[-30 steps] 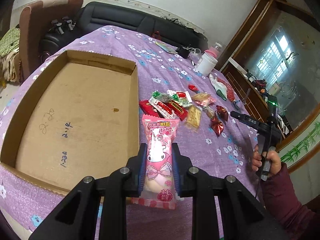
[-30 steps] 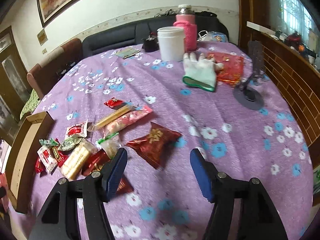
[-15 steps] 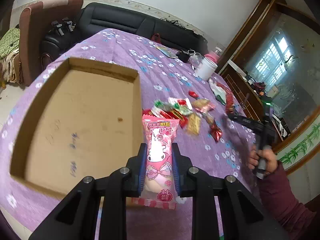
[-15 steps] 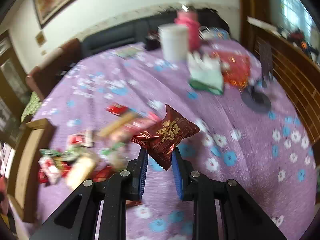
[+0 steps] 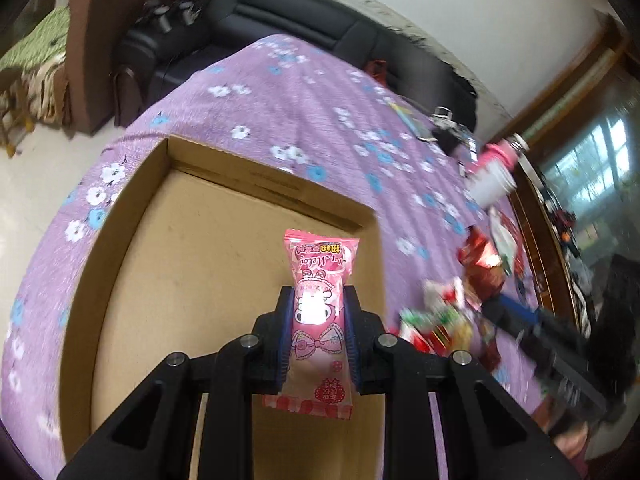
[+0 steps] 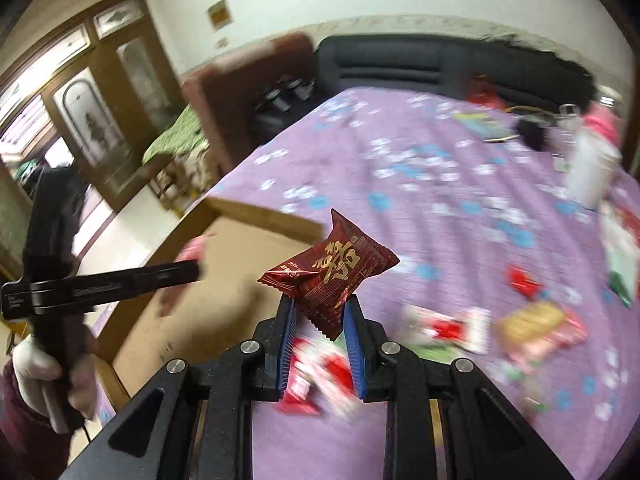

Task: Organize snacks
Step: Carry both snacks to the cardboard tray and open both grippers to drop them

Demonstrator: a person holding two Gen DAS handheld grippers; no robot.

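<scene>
**Both snacks lifted toward the box**

Since a second ago the right gripper [image 6: 319, 312] has closed its jaws on the dark red packet [image 6: 330, 272] and carried it up off the table, and the left gripper [image 5: 317, 328] has swung over the cardboard box [image 5: 132, 264]. The left jaws clamp the pink packet [image 5: 318, 300], which hangs above the box floor. Loose snacks [image 6: 532, 328] lie on the purple flowered tablecloth [image 6: 440, 168] beside the box. A black sofa [image 5: 288, 20] stands behind the table.
</scene>
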